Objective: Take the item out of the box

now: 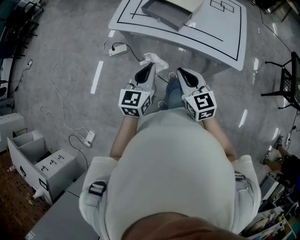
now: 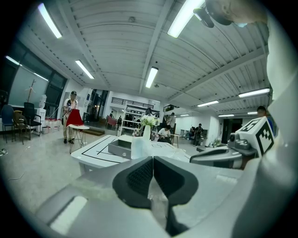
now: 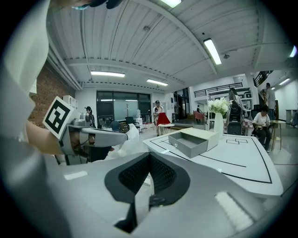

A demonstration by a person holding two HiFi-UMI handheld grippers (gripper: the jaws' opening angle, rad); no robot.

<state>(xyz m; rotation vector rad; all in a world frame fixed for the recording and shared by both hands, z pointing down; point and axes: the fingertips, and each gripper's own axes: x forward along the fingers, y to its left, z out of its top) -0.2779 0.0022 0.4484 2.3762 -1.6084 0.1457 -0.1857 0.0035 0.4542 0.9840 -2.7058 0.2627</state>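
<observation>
We see the white crumpled item (image 1: 153,59) pinched at the tip of the left gripper (image 1: 150,66), whose jaws are pressed together on a thin fold of it. The rest of it bunches up just ahead of those jaws. It looks thin and partly see-through, and we cannot tell what it is made of. The right gripper (image 1: 181,71) sits beside the left, its jaws closed against each other with nothing that we can make out between them. The grey box (image 1: 166,13) lies well ahead of both pairs of jaws, its open side towards them, on the white tabletop (image 1: 220,40), which carries black ruled lines. Each gripper's cube shows only black-and-white square markers. The head view's top edge cuts off the box.
</observation>
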